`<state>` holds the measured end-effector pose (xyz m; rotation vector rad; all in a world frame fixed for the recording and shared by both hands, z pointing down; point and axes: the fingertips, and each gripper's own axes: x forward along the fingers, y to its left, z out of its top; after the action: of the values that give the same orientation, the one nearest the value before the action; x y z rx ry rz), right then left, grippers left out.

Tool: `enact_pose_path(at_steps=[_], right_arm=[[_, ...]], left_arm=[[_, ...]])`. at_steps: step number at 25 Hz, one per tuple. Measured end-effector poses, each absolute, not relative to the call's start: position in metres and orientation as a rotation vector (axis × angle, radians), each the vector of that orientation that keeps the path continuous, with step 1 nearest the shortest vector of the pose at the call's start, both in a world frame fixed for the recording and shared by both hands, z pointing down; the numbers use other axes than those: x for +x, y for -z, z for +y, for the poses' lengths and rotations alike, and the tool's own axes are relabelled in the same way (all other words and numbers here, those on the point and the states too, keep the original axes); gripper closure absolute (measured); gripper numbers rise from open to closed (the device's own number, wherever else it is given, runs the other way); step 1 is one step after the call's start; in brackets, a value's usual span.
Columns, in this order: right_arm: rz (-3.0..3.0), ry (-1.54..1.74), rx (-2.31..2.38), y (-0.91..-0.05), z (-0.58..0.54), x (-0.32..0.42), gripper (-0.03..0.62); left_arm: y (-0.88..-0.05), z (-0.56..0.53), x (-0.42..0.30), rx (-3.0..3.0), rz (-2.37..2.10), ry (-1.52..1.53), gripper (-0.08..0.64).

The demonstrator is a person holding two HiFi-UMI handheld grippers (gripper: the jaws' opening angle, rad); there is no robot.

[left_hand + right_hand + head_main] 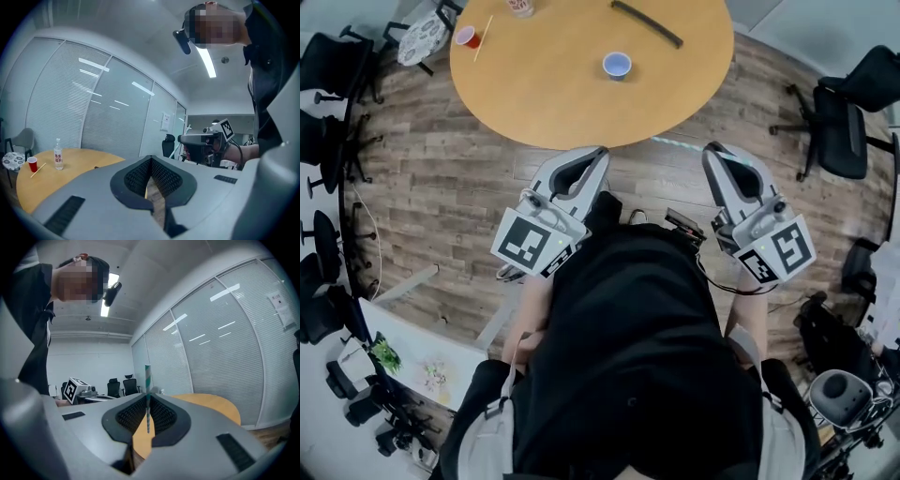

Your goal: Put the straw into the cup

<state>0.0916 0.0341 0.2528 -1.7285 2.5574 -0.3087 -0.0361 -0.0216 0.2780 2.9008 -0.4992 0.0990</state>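
Note:
A blue cup [617, 65] stands on the round wooden table [553, 103], toward its near side. A red cup [467, 37] stands at the table's far left with a thin pale stick [483, 37] lying beside it. My right gripper [712, 150] hangs short of the table's near edge. In the right gripper view it [147, 401] is shut on a teal-and-white striped straw [147, 380], which stands upright between the pads. My left gripper [598, 152] is also short of the edge; its jaws [151, 161] meet at the tips with nothing in them.
A clear bottle [58, 154] stands at the table's far side and a long black bar [647, 23] lies at the far right. Black office chairs [839, 117] stand around the table on the wood floor. Glass walls with blinds lie behind.

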Motion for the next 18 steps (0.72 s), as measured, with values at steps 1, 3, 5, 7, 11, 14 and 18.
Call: enact_pose_path(at_steps=[1,3,5,7,11,14,18], right_arm=[[2.555,0.289,-1.727,-0.248,0.024,0.091,0.557],[2.541,0.256,-1.731,-0.238,0.004,0.089,0.557],[2.528,0.231,-1.749,-0.233,-0.014,0.088,0.557],[2.513,0.214,-1.775,-0.23,-0.028,0.088,0.557],[2.465,0.193,-1.821,-0.224,-0.054,0.088,0.557],[2.446,0.182,-1.852,-0.221,-0.069,0.082,0.557],[2.452,0.212,-1.872,-0.226,-0.08,0.076,0.557]], left_arm=[[-0.276,-0.03,-0.037,2.906,-0.495,-0.091,0.548],[-0.271,-0.047,-0.04,2.914,-0.485,-0.077,0.549],[-0.268,-0.061,-0.044,2.922,-0.475,-0.069,0.548],[-0.266,-0.073,-0.048,2.928,-0.465,-0.052,0.548],[-0.268,-0.094,-0.056,2.925,-0.434,-0.027,0.549],[-0.27,-0.105,-0.06,2.921,-0.394,-0.021,0.548],[-0.277,-0.114,-0.061,2.909,-0.358,-0.039,0.549]])
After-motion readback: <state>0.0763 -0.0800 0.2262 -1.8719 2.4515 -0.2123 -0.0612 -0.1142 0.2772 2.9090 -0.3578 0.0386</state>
